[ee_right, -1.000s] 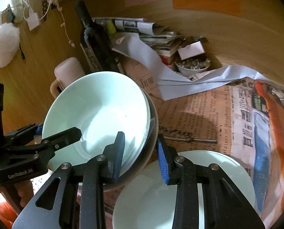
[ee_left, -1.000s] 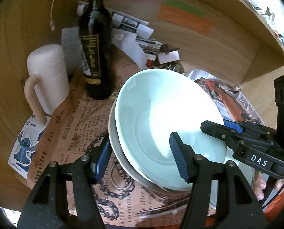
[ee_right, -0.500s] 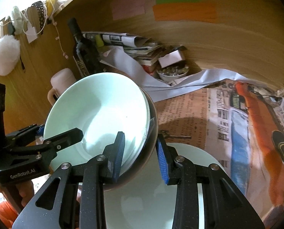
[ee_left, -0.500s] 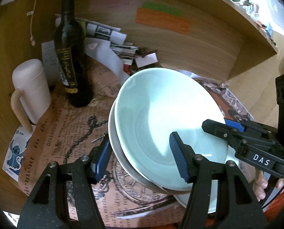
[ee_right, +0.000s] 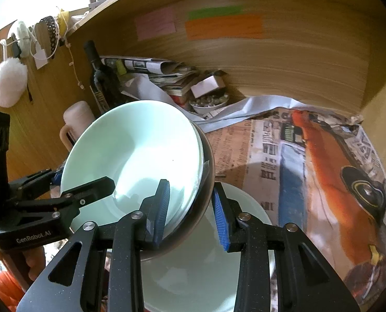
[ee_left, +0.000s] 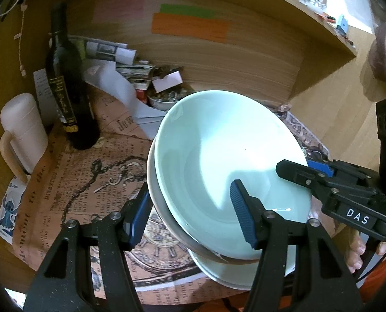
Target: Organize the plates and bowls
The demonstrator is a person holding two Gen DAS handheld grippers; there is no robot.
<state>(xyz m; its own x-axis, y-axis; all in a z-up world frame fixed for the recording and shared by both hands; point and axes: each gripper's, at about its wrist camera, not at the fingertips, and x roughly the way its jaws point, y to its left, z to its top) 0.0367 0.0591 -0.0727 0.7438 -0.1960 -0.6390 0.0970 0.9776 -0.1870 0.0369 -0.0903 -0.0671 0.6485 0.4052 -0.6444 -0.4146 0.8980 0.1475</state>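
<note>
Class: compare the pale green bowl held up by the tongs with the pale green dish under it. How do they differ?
The held bowl is tilted steeply; the lower dish lies flat on the newspaper. The held bowl is nested in another bowl and gripped at both sides by the left tongs and right tongs; the lower dish is ungripped. Both are glossy pale green.

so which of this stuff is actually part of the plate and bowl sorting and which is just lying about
Part of the job:
- stacked pale green bowls, held tilted
- pale plate beneath them
- left gripper and right gripper, jaws straddling the stack's rim

Lying about:
- wine bottle
- pink mug
- pile of papers
- small dish of bits
</note>
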